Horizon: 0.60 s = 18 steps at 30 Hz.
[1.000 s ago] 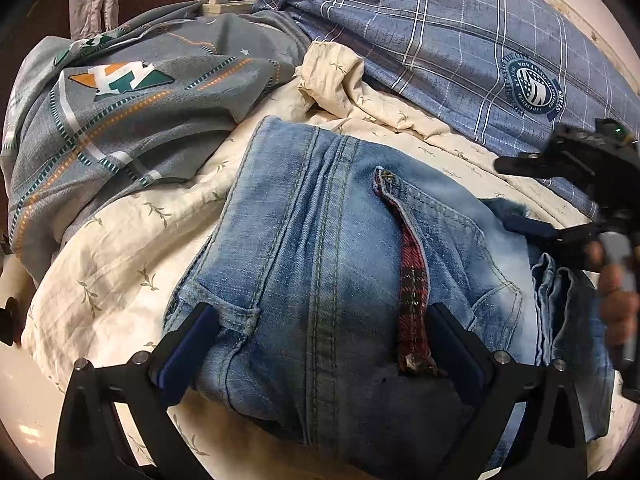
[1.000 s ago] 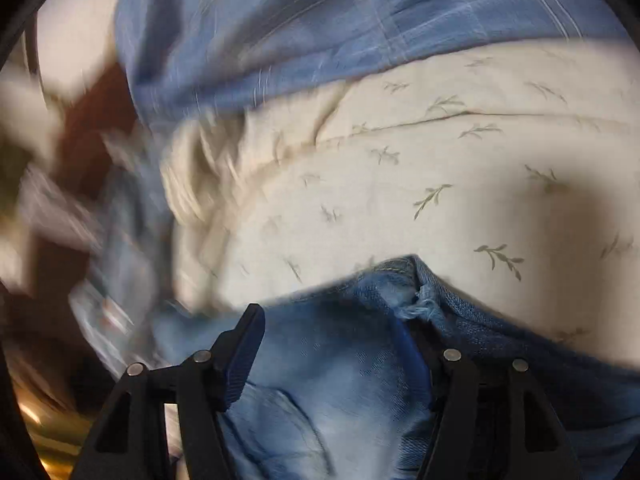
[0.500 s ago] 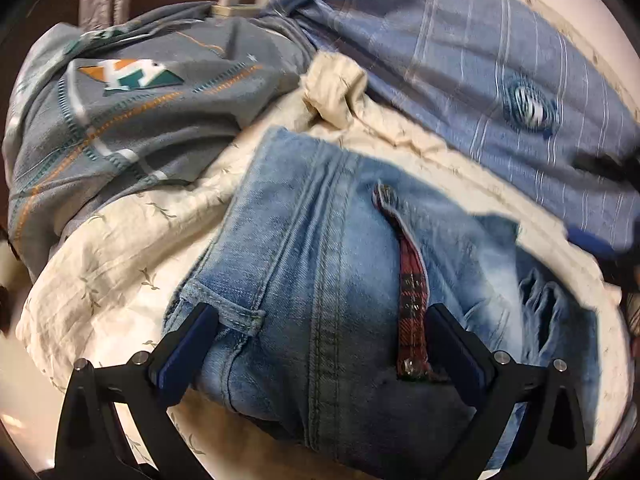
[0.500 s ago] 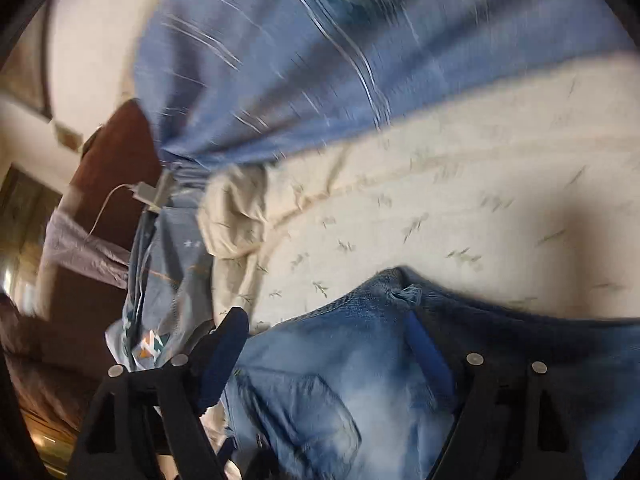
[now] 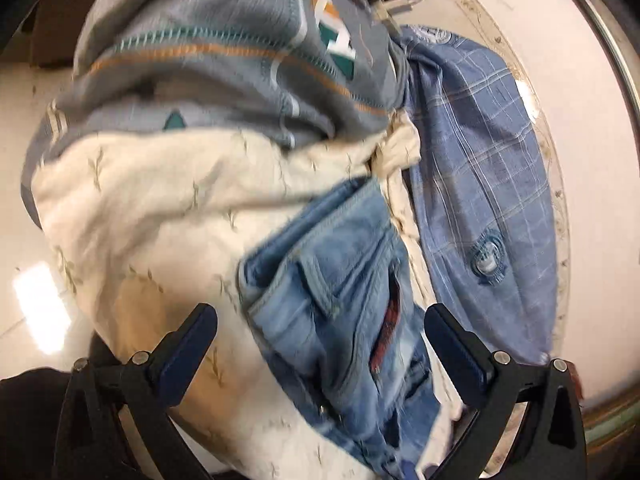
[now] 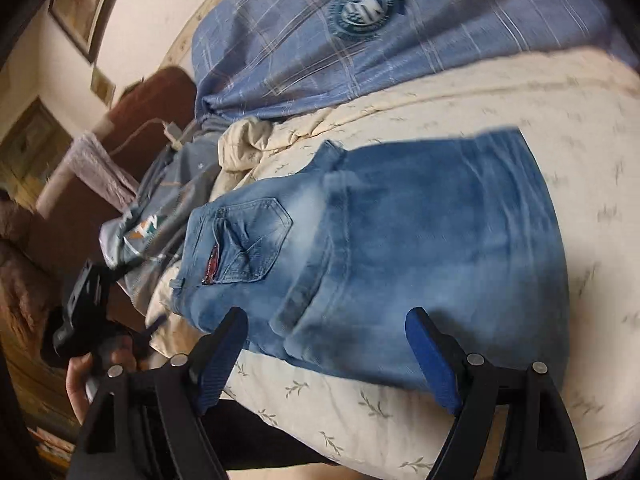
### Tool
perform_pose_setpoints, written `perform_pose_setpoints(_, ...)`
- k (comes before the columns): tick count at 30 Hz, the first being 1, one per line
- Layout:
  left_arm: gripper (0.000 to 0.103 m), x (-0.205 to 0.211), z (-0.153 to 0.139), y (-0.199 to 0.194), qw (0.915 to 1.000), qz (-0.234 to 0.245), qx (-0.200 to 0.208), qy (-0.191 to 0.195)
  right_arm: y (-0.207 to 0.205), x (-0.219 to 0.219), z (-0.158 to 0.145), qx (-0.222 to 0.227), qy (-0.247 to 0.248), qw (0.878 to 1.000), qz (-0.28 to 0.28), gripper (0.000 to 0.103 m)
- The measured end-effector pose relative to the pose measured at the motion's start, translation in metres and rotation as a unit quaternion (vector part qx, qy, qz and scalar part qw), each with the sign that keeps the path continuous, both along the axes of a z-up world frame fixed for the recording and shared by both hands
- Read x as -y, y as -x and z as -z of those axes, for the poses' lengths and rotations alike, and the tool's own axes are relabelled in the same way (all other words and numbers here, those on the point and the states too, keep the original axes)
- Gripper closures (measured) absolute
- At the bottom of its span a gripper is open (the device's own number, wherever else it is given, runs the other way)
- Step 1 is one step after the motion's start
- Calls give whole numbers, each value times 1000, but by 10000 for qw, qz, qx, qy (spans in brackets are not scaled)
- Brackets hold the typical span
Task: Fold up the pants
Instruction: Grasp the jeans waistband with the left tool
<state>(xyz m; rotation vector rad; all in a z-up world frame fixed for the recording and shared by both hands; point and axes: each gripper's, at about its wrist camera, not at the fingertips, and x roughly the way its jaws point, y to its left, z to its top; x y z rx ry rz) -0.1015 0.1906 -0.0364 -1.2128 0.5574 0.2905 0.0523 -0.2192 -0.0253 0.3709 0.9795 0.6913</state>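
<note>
Light-blue jeans (image 6: 400, 248) lie folded on a cream leaf-print sheet (image 6: 360, 404), the back pocket (image 6: 248, 240) with its red plaid trim facing up. My right gripper (image 6: 326, 320) hovers open over the near edge of the jeans with nothing pinched between its blue pads. In the left wrist view the waist end of the jeans (image 5: 340, 280) runs away between the fingers. My left gripper (image 5: 320, 344) is wide open there, its pads clear of the denim on both sides. The right wrist view shows only the left gripper's black body (image 6: 84, 300), held in a hand (image 6: 80, 376).
A grey patterned blanket (image 5: 224, 52) is bunched beyond the jeans. A blue plaid cover (image 6: 360, 40) lies along the far side of the bed. A white charger plug (image 6: 172, 132) sits by the brown headboard (image 6: 160, 92). Pale floor tiles (image 5: 32, 280) show past the bed edge.
Both grippers have drawn back from the jeans. The left view has rolled and swung towards the blanket. The right gripper's jaws have widened, and the whole folded jeans is now in its view.
</note>
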Motion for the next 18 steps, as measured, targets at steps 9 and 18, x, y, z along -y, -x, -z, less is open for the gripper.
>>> perform_pose_setpoints(9, 0, 14, 10, -34, 9986, 473, -149, 158, 6, 11, 1, -15, -541, 9983, -199, 19)
perform_pose_setpoints(18, 21, 12, 21, -45, 9987, 236, -448, 74, 5, 28, -3, -63, -806, 9967, -67, 19)
